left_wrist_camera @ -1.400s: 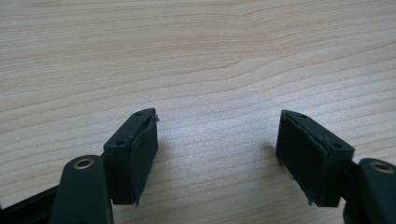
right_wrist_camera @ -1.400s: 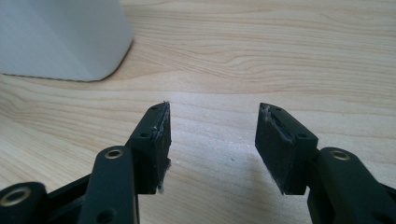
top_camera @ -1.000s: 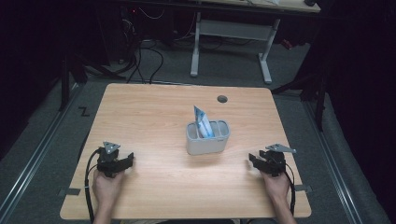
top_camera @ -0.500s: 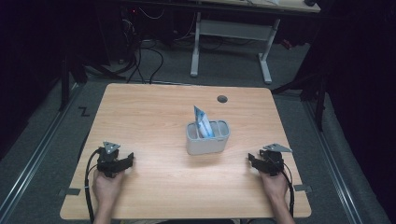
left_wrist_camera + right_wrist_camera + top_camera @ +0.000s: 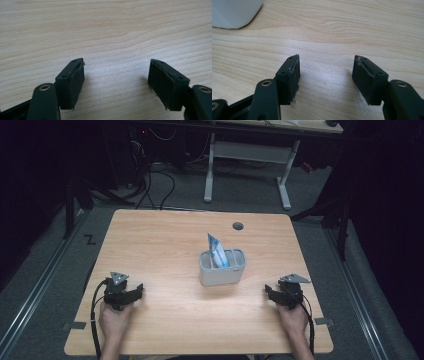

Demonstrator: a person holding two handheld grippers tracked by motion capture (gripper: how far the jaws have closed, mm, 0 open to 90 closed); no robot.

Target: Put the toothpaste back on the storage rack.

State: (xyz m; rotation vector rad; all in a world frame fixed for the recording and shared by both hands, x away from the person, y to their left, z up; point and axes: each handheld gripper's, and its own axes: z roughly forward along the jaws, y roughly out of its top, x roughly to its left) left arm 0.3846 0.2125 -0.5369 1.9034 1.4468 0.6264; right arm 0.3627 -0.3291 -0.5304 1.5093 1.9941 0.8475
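A grey bin (image 5: 222,270) stands at the middle of the wooden table (image 5: 165,240), and a blue-and-white packet (image 5: 218,251) sticks up out of it. A hand holds my left gripper (image 5: 136,293) low over the table at the front left. Its jaws are open with only bare wood between them (image 5: 116,67). My right gripper (image 5: 269,293) sits at the front right, pointing toward the bin. Its jaws have just been opening and stand open with nothing between them (image 5: 326,62). A corner of the bin (image 5: 234,12) shows at the upper left of the right gripper view.
A round cable hole (image 5: 238,226) sits near the table's far edge. Beyond the table are a white desk frame (image 5: 247,165) and loose cables (image 5: 160,180) on the grey floor. Cables trail from both grippers toward the near edge.
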